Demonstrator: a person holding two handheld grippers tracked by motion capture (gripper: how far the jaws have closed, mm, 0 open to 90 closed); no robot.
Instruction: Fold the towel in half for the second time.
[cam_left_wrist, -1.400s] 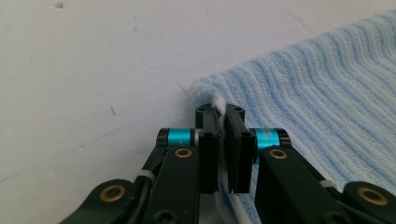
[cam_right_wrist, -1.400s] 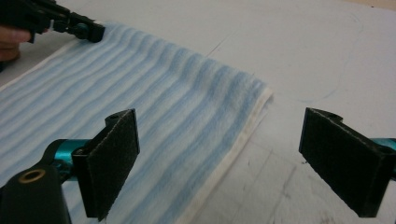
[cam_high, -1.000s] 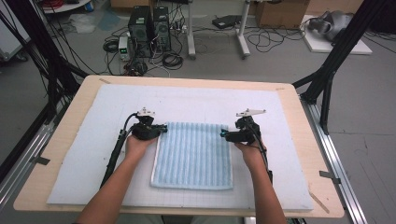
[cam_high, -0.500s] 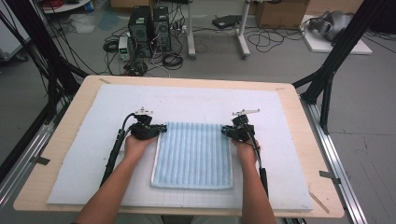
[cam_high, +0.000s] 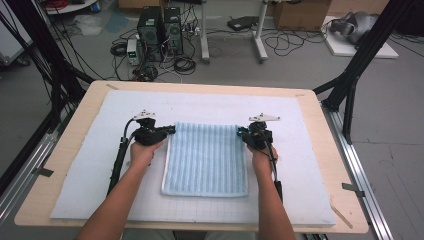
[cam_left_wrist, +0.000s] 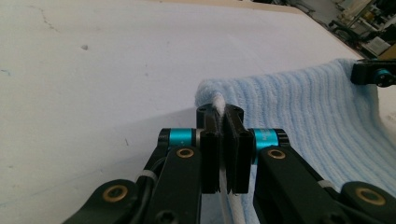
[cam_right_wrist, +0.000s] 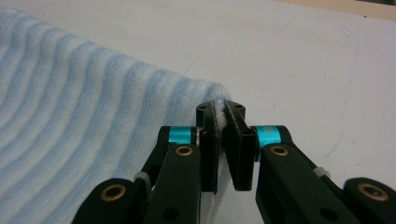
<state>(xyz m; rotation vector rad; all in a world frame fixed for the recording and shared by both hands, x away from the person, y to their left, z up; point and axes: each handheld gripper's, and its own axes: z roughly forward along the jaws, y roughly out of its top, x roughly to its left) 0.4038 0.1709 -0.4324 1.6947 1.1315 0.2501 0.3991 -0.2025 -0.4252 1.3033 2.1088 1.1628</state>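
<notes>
A light blue striped towel (cam_high: 206, 159) lies flat on the white mat (cam_high: 85, 180) in the middle of the table. My left gripper (cam_high: 170, 131) is shut on the towel's far left corner (cam_left_wrist: 219, 103), with the white hem pinched between the black jaws. My right gripper (cam_high: 241, 132) is shut on the far right corner (cam_right_wrist: 219, 108); its jaws have just been closing, with the towel's edge caught between them. In the left gripper view my right gripper (cam_left_wrist: 373, 74) holds the far end of the towel (cam_left_wrist: 317, 121). Both corners are raised slightly off the mat.
The white mat covers most of the wooden table (cam_high: 310, 100). Black frame legs (cam_high: 350, 75) stand at the table's far corners. Computers and cables (cam_high: 160, 30) sit on the floor beyond the far edge.
My right gripper has shifted a little left onto the towel's far right corner and closed on it. The left gripper has stayed on its corner.
</notes>
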